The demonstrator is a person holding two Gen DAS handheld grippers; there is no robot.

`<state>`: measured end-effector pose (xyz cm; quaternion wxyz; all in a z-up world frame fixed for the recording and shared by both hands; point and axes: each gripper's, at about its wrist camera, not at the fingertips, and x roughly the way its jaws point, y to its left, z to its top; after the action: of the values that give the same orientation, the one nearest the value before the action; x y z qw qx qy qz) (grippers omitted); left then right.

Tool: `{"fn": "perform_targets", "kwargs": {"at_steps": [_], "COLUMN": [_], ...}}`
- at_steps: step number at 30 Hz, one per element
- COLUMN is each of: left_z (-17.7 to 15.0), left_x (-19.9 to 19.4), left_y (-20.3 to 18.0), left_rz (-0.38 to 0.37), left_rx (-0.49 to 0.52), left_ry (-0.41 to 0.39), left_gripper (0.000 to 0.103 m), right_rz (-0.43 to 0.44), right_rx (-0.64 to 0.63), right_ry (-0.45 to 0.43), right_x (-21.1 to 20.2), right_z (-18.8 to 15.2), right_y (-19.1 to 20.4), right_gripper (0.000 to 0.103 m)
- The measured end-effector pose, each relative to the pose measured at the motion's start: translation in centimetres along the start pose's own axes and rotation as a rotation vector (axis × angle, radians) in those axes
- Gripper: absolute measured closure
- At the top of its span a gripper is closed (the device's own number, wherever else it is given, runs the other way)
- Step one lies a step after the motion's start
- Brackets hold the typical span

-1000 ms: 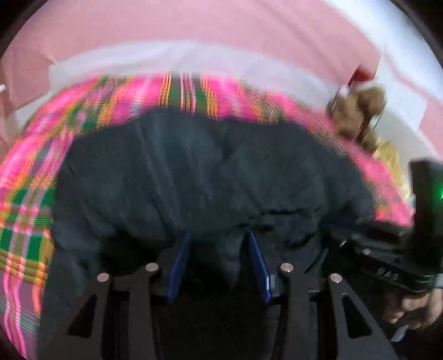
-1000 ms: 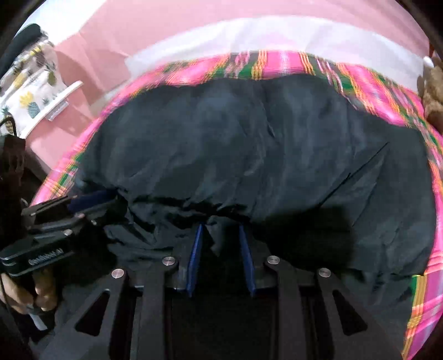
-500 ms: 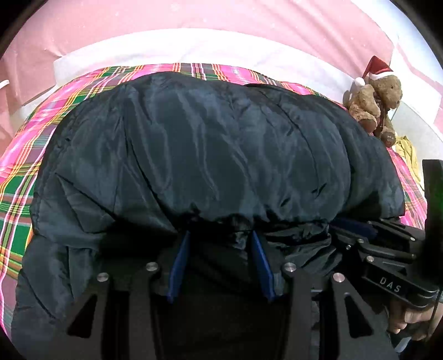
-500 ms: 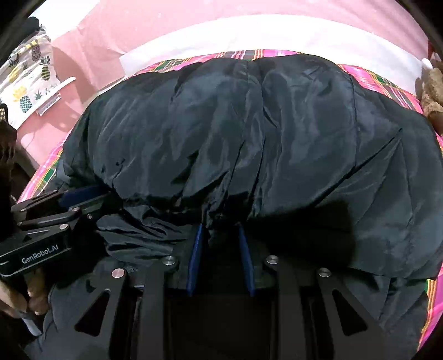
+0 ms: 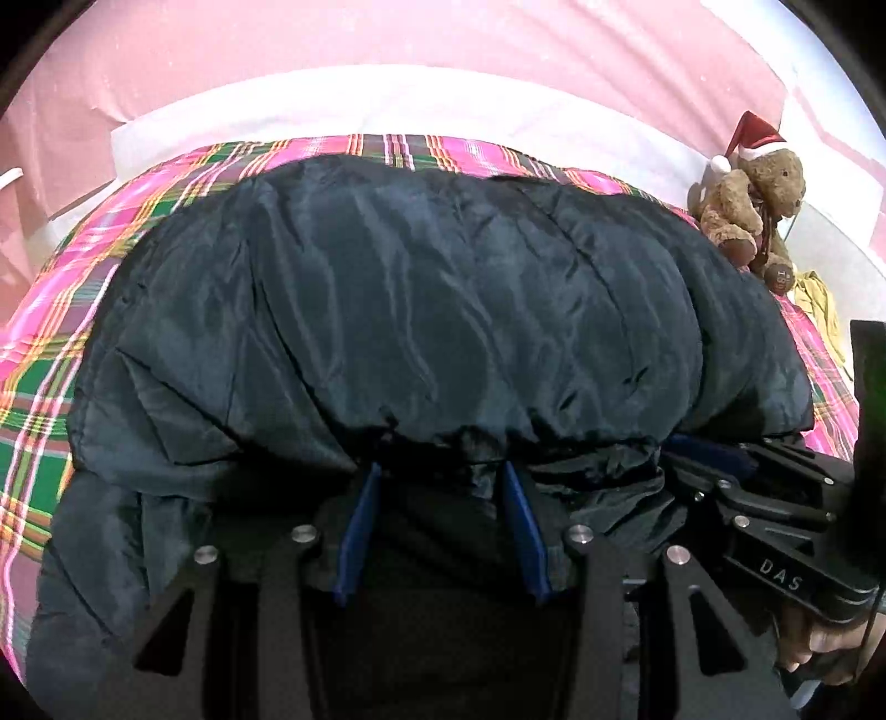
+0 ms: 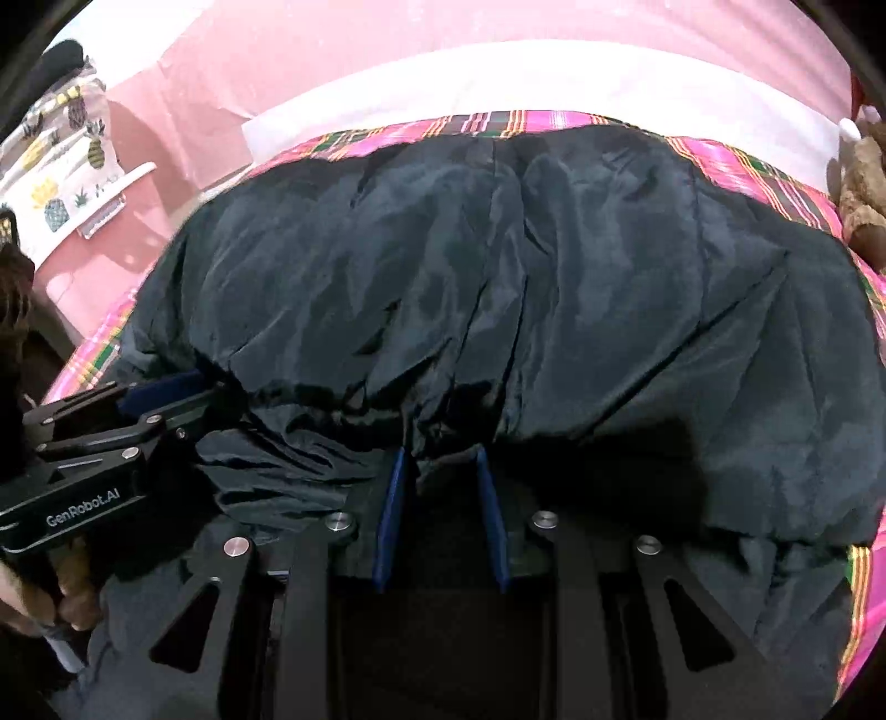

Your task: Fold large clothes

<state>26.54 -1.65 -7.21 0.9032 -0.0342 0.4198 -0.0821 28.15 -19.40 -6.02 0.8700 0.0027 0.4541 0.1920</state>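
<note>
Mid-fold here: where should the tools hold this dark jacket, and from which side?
Grip the gathered near hem of the dark jacket, coming from the near edge, angled down. The bunched hem gives a thick ridge; both the left tool and right tool already clamp it there.

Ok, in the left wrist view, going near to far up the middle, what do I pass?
left gripper → dark puffy jacket → pink plaid blanket → white mattress edge → pink wall

1. Plaid blanket (image 5: 50, 343): pink/green, spread flat.
2. Teddy bear (image 5: 747, 205): red Santa hat, sits at blanket's far right edge.
3. White sheet (image 5: 387, 105): beyond blanket.
4. Pineapple-print cloth (image 6: 61, 183): off blanket's far left.
</note>
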Motion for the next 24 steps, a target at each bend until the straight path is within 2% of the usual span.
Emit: {"fn": "perform_targets", "kwargs": {"at_steps": [5, 9, 14, 21, 24], "left_z": [-0.1, -1.0, -3.4, -7.9, -9.7], "left_x": [-3.0, -6.0, -10.4, -15.2, -16.7], "left_y": [-0.1, 0.1, 2.2, 3.0, 3.3], "left_rz": [-0.008, 0.003, -0.024, 0.016, 0.032], "left_rx": [-0.007, 0.024, -0.044, -0.050, -0.058], "left_ry": [-0.011, -0.024, -0.060, -0.097, -0.097], "left_gripper": [0.054, 0.054, 0.054, 0.054, 0.054], "right_rz": [0.009, -0.014, -0.036, -0.080, -0.080], "right_rx": [0.024, 0.037, 0.060, 0.078, 0.090], "right_ry": [-0.038, -0.063, -0.096, -0.087, -0.076], "right_x": [-4.3, -8.1, -12.7, -16.3, -17.2], "right_z": [-0.2, -1.2, -4.9, -10.4, -12.2], "right_y": [-0.3, -1.2, -2.7, -2.6, -2.7], "right_gripper": [0.067, 0.067, 0.067, 0.066, 0.057]}}
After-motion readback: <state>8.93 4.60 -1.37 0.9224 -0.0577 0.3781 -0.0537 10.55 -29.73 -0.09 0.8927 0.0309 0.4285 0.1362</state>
